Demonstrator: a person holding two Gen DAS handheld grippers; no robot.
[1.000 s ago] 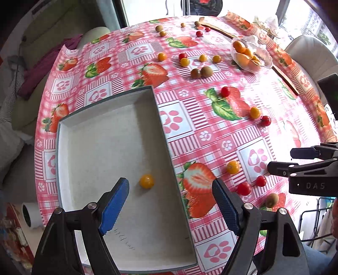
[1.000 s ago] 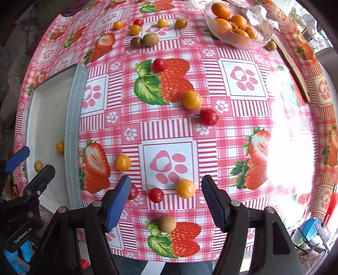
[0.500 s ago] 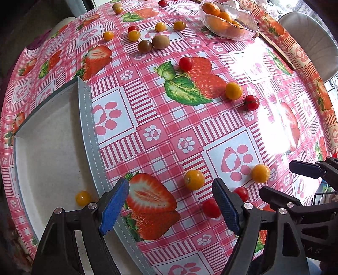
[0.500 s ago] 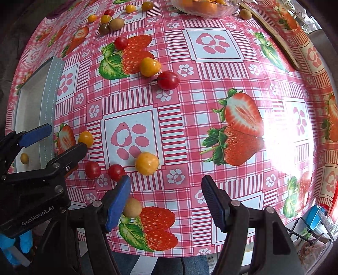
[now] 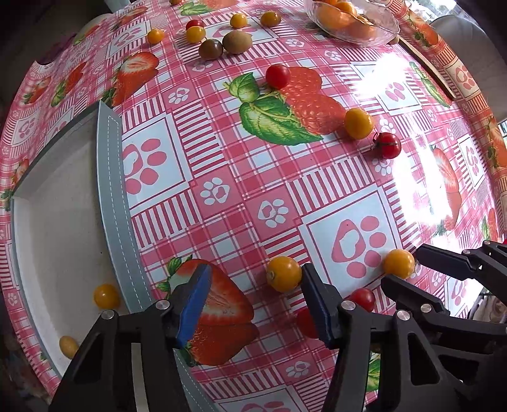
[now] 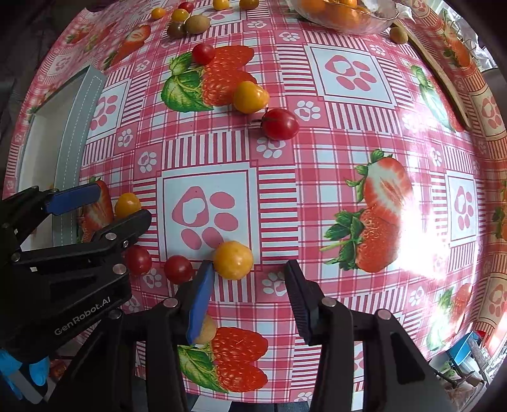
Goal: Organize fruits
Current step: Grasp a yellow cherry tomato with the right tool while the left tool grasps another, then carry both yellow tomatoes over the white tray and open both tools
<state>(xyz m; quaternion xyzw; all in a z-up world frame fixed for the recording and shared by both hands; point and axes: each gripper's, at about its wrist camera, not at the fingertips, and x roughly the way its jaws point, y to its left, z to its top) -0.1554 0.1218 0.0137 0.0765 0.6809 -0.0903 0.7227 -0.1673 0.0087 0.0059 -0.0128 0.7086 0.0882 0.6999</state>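
My left gripper (image 5: 255, 301) hangs low over the strawberry tablecloth, just right of the grey-rimmed white tray (image 5: 114, 190). Its jaws are closing around an orange-yellow fruit (image 5: 283, 274), which sits against the right finger with a gap on the other side. The right wrist view shows that same fruit (image 6: 126, 204) between the left gripper's fingers. My right gripper (image 6: 250, 285) is also closing, and a yellow fruit (image 6: 233, 260) lies at its tips beside the blue left pad. Two small yellow fruits (image 5: 106, 296) lie in the tray.
Red cherry tomatoes (image 6: 178, 268) and a kiwi (image 6: 206, 329) lie between and under the two grippers. More tomatoes, yellow fruits and kiwis are scattered farther back. A glass bowl of oranges (image 6: 342, 12) and a wooden board (image 6: 440, 73) stand at the far right. The table's near edge is close below.
My left gripper moved from over the tray to the cloth on its right and sank. The right gripper came down too. Both pairs of jaws are narrower than before.
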